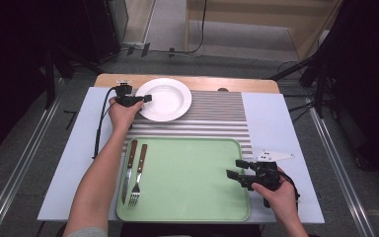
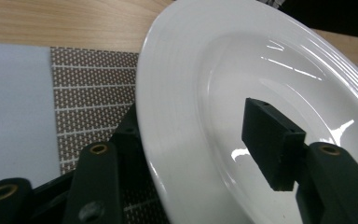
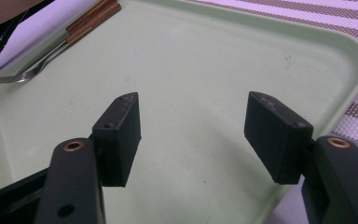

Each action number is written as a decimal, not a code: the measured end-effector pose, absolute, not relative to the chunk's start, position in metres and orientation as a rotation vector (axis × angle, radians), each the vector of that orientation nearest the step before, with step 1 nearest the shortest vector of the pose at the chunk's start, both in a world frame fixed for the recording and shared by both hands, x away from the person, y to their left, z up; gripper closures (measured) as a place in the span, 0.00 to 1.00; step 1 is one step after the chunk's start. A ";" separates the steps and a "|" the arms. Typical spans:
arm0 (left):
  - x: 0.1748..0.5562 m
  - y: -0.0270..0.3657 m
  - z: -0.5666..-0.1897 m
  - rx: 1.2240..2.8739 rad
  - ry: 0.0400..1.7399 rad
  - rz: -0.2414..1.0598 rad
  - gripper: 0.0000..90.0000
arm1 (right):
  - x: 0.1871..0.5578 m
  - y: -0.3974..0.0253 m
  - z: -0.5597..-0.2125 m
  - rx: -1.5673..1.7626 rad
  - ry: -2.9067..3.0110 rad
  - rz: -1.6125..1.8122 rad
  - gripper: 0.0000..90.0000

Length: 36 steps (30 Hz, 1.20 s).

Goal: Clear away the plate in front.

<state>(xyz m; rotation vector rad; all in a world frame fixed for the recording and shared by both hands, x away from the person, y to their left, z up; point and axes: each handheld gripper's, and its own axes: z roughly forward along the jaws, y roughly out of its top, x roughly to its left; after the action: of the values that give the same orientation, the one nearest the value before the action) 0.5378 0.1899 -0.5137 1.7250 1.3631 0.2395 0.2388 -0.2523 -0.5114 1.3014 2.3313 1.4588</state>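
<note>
Work in hand: I am taking hold of the white plate (image 1: 165, 98), most likely to bring it to the green tray (image 1: 187, 173).
Left gripper (image 1: 145, 98): my fingers straddle the plate's near-left rim, one finger (image 2: 268, 140) above the inner slope, the other below the rim by the mat; they look spread around the rim, not yet pressed on it.
Right gripper (image 1: 234, 169): my fingers are spread wide with nothing between them, hovering over the right part of the tray.
Where the plate is: at the far end of the counter (image 1: 271, 118), resting on the striped placemat (image 1: 217, 116), beyond the tray and well apart from my right hand.
Key relation: the rim runs between my left fingers, and the plate's body extends to the right of that hand; the tray lies nearer to me, so I judge the move to be a carry toward me and rightward.
Nearer hand: the left, already at the rim.
Long axes: the knife (image 1: 129, 168) and fork (image 1: 138, 174) lie side by side on the tray's left edge, handles pointing away from me.
Count: one plate, one tray, one knife, one fork, one placemat, two grippers.
Open landing space: the tray's middle and right.
</note>
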 end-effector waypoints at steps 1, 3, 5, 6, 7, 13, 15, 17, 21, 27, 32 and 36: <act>0.538 0.189 -0.514 1.722 1.368 0.243 0.50 | 0.239 -0.252 -0.512 1.302 2.332 1.458 0.39; 0.538 0.189 -0.514 1.726 1.367 0.249 0.50 | 0.239 -0.252 -0.512 1.303 2.336 1.457 0.39; 0.538 0.188 -0.513 1.726 1.369 0.250 0.50 | 0.239 -0.251 -0.512 1.300 2.339 1.455 0.39; 0.538 0.188 -0.513 1.728 1.372 0.255 0.50 | 0.239 -0.251 -0.512 1.299 2.341 1.454 0.39; 0.537 0.186 -0.513 1.732 1.377 0.267 0.50 | 0.239 -0.251 -0.512 1.299 2.342 1.453 0.39; 0.539 0.180 -0.510 1.761 1.408 0.308 0.58 | 0.240 -0.251 -0.513 1.300 2.346 1.454 0.39; 0.542 0.182 -0.508 1.754 1.430 0.270 0.62 | 0.240 -0.251 -0.513 1.299 2.346 1.453 0.39; 0.544 0.187 -0.509 1.727 1.433 0.211 0.66 | 0.240 -0.251 -0.513 1.303 2.346 1.452 0.39; 0.545 0.194 -0.506 1.686 1.402 0.142 0.75 | 0.241 -0.252 -0.513 1.302 2.346 1.454 0.39; 0.541 0.180 -0.475 1.712 1.288 0.106 0.85 | 0.243 -0.251 -0.513 1.303 2.345 1.458 0.39; 0.537 0.159 -0.449 1.812 1.255 0.160 0.89 | 0.244 -0.251 -0.512 1.300 2.343 1.458 0.39; 0.534 0.153 -0.442 1.824 1.286 0.185 0.89 | 0.245 -0.252 -0.512 1.296 2.341 1.463 0.39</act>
<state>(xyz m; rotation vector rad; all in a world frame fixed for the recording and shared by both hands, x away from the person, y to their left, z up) 0.5344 0.1532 -0.4418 1.8236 1.2862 0.1846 0.2451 -0.2518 -0.5122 1.2957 2.3409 1.4630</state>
